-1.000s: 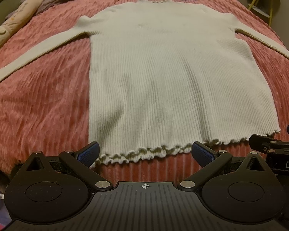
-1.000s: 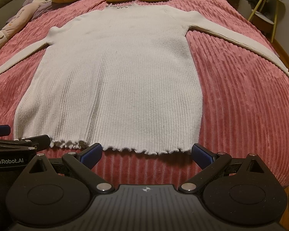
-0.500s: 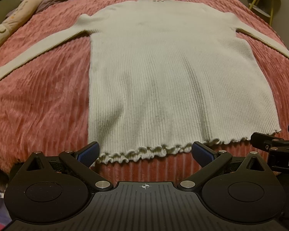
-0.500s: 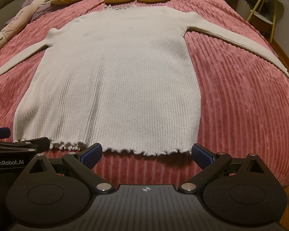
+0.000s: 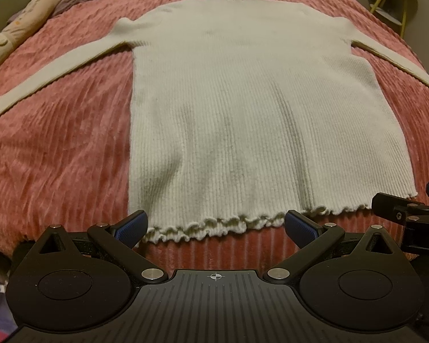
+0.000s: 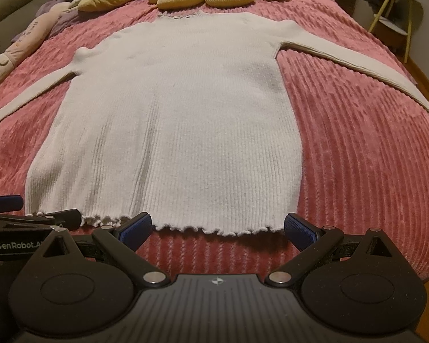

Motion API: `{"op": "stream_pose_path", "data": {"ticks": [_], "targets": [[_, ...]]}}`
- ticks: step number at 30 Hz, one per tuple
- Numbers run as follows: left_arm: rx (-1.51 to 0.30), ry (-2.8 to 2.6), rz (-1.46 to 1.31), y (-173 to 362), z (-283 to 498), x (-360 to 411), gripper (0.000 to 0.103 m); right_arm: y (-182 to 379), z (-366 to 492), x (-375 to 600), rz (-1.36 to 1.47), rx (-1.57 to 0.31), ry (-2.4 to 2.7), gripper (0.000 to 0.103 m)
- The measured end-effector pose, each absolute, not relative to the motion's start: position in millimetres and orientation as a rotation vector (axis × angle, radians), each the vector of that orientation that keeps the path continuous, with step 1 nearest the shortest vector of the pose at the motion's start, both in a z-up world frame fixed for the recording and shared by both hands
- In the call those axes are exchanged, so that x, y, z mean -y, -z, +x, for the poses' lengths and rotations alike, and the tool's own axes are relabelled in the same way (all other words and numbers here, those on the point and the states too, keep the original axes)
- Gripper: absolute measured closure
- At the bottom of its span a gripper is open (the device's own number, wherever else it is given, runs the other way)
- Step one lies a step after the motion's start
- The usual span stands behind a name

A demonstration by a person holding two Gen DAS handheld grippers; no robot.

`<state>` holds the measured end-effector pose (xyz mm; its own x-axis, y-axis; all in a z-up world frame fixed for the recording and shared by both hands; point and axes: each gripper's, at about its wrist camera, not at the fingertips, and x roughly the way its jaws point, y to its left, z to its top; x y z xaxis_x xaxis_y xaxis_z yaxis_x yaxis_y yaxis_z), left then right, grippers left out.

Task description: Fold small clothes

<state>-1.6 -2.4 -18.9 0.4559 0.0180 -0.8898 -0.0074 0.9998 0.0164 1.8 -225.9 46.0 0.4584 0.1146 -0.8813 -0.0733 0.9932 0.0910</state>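
Cream ribbed knit sweater (image 5: 243, 114) spread flat on pink corduroy bed (image 5: 57, 148), sleeves out, ready for folding; left gripper (image 5: 214, 225) and right gripper (image 6: 217, 225) wide open, empty, at near ruffled hem (image 6: 214, 230).

Left gripper (image 5: 214, 225), right gripper (image 6: 217, 225): fingers spread wide.

Text you can read: "GenRobot.A…", cut off, on your left gripper (image 6: 68, 217) body, right wrist view | lone "D" on your right gripper (image 5: 409, 200) body, left wrist view
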Motion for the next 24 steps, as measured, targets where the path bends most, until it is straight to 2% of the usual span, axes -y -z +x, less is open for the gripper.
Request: {"op": "stream_pose_path", "data": {"ticks": [24], "targets": [[-1.144,-0.010,0.000,27.8,11.8,0.1,0.000,-41.6,9.8,231.5,0.127,-1.089,-0.162,0.004]]}}
